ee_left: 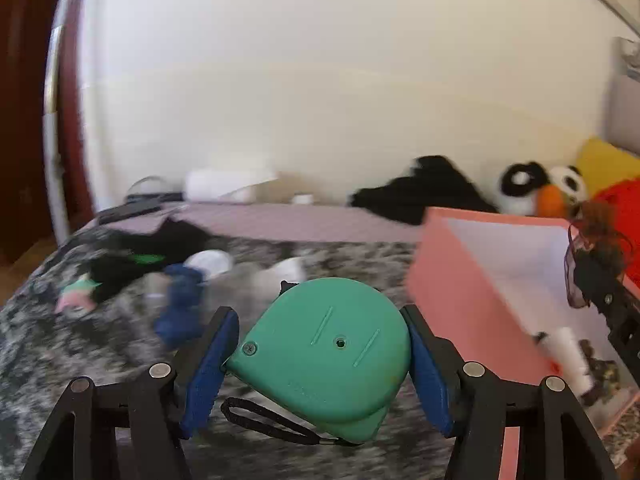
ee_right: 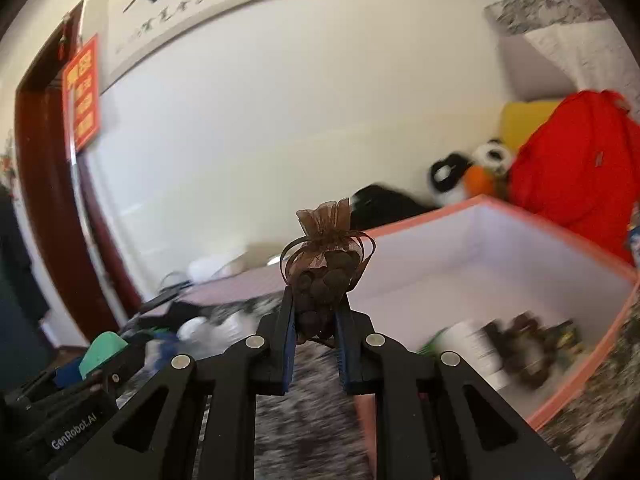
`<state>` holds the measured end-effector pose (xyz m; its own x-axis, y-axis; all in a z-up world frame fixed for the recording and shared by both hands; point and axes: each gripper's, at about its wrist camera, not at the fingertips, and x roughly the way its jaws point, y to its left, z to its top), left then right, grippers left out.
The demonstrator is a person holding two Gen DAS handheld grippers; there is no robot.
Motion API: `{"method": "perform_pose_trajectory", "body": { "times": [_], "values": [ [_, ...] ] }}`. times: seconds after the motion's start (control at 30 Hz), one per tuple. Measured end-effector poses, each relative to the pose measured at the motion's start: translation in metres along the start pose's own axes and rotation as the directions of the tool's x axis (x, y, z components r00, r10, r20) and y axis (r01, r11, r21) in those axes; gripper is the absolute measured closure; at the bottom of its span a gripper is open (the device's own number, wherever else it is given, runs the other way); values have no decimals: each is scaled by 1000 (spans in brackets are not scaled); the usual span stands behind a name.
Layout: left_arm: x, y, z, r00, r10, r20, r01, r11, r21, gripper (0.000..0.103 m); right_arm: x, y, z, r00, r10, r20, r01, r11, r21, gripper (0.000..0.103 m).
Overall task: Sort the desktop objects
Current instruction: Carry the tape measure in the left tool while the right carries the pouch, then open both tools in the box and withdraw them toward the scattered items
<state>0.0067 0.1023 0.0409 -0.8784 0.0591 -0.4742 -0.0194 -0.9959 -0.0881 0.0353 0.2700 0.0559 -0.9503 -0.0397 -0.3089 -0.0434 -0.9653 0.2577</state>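
Left gripper: we clamp a green tape measure. Right gripper: we pinch a brown organza pouch, pink box right.

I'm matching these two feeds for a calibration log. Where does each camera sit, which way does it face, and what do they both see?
Left wrist: on the left tool, facing forward along its fingers clamped on a green tape measure; the right tool's black frame shows at the right edge.
Right wrist: on the right tool, facing forward along fingers gripping a brown mesh pouch; the left tool shows at lower left.
Shared: pink box, panda plush, white wall.
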Motion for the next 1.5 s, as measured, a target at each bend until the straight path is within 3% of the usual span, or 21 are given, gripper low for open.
{"method": "perform_pose_trajectory", "body": {
  "times": [0.33,0.57,0.83,1.23,1.3,1.33,1.4,1.47,1.5],
  "values": [
    [15,-111,-6,985,-173,-6,173,984,52,34,-4,-94,25,988,-152,6,152,988,-10,84],
    [30,-159,-17,971,-234,-43,237,969,73,34,-8,-131,24,974,-225,5,225,973,-55,84],
    [41,-190,-34,975,-207,-78,217,963,160,34,-1,-168,18,967,-254,-23,253,967,-31,84],
    [43,-196,-37,979,-182,-88,196,962,189,34,11,-161,11,970,-240,-44,238,970,-48,81],
    [43,-195,-38,979,-185,-89,199,963,183,30,12,-161,10,970,-239,-47,237,971,-35,75],
    [43,-195,-37,979,-182,-87,195,964,183,23,12,-161,10,970,-239,-50,238,971,-27,73],
    [40,-196,-38,982,-174,-75,186,964,188,13,12,-162,9,969,-239,-55,239,971,-9,36],
    [38,-197,-37,984,-168,-60,177,965,195,7,7,-162,8,970,-243,-22,243,970,14,24],
    [37,-197,-37,985,-166,-55,174,964,199,6,6,-161,8,970,-244,-11,244,970,11,24]
  ]
}}
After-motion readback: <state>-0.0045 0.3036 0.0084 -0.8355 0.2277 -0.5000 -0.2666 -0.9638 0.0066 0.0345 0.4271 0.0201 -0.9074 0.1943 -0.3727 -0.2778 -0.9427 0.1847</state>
